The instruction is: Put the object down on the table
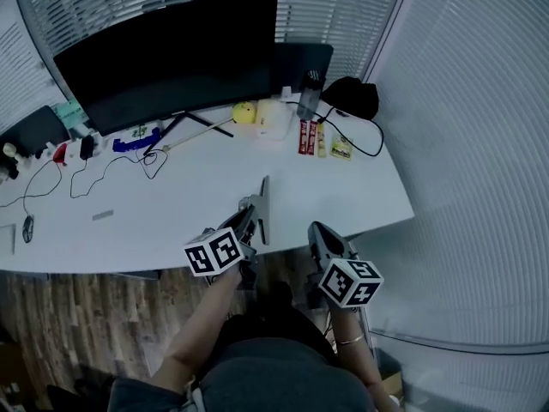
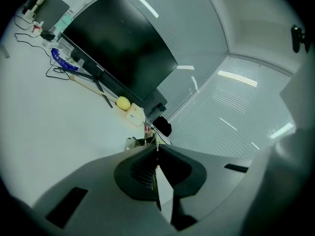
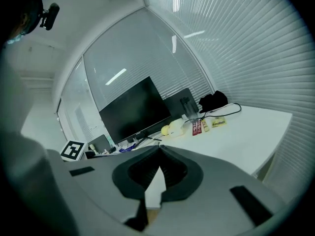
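A thin, flat grey piece stands on edge over the near edge of the white table. My left gripper is beside it and seems shut on it. In the left gripper view the jaws are pressed together, and a thin sliver sticks out past their tips. What the piece is cannot be made out. My right gripper hangs just off the table's front edge to the right. Its jaws are shut with nothing between them.
A large black monitor stands at the back. Near it are a yellow ball, a white box, a bottle, snack packets and a black bag. Cables trail at the left. Window blinds close the right side.
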Tool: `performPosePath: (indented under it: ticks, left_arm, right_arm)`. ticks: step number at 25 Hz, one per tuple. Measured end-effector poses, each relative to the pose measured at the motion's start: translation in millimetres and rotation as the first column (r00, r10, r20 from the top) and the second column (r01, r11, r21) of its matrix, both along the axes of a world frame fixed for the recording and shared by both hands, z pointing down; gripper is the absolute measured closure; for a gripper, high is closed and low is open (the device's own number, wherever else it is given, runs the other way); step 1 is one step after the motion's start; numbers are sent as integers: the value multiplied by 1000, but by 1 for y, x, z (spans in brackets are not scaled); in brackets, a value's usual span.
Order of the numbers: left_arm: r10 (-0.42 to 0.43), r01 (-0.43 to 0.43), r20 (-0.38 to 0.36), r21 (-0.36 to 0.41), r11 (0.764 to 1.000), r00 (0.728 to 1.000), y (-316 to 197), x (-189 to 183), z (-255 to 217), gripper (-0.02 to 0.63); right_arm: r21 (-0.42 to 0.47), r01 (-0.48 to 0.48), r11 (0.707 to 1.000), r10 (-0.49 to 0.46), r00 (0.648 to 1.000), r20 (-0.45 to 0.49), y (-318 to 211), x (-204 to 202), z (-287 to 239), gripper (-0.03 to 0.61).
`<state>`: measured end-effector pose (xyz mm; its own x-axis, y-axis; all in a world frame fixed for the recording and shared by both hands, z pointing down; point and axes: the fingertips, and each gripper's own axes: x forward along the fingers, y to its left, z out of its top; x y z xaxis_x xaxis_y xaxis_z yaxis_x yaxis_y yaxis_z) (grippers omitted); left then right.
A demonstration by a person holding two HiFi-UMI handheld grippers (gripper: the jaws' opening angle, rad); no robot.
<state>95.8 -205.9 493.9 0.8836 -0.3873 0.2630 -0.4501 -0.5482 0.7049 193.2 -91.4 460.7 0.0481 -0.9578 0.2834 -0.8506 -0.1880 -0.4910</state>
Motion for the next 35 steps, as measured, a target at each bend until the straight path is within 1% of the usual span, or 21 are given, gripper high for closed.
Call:
performPosePath:
  ticks: [4, 10, 13, 16, 20, 24, 27, 30, 35]
  left_arm:
    - [-97, 97, -1, -9, 995, 995, -17, -2, 2, 584]
    - [-231, 232, 10, -4, 973, 973, -38, -18, 5, 584]
    - [-291, 291, 21, 0, 957, 957, -44, -30, 8, 584]
    - [-354, 354, 29, 3, 935, 935, -52, -42, 11, 584]
    - [-427, 428, 23, -21, 904, 904, -61, -57, 18, 584]
    - [-484, 484, 15, -51, 873, 875, -70, -67, 24, 584]
    - [-513, 513, 17, -59, 856, 858, -78, -71, 29, 584]
    - [-530, 530, 31, -62, 845, 848, -85, -73, 36, 584]
    - [-544, 547, 59, -73, 834, 837, -95, -72, 47, 584]
  right_arm:
    - [6, 96, 995, -96, 995, 3, -25, 6, 0, 572]
    - [6, 236, 972, -236, 972, 10, -57, -1, 4, 572]
    - [5, 300, 954, -300, 954, 17, -71, -8, 8, 572]
    - [7, 363, 932, -363, 931, 24, -83, -17, 10, 572]
    - [-1, 439, 898, -439, 898, 31, -94, -33, 16, 572]
    - [-16, 494, 869, -493, 869, 43, -100, -44, 21, 572]
    - [-23, 518, 855, -516, 855, 48, -104, -49, 24, 572]
    - [-27, 530, 847, -529, 847, 51, -107, -50, 26, 572]
    - [-39, 540, 841, -537, 841, 64, -111, -48, 33, 573]
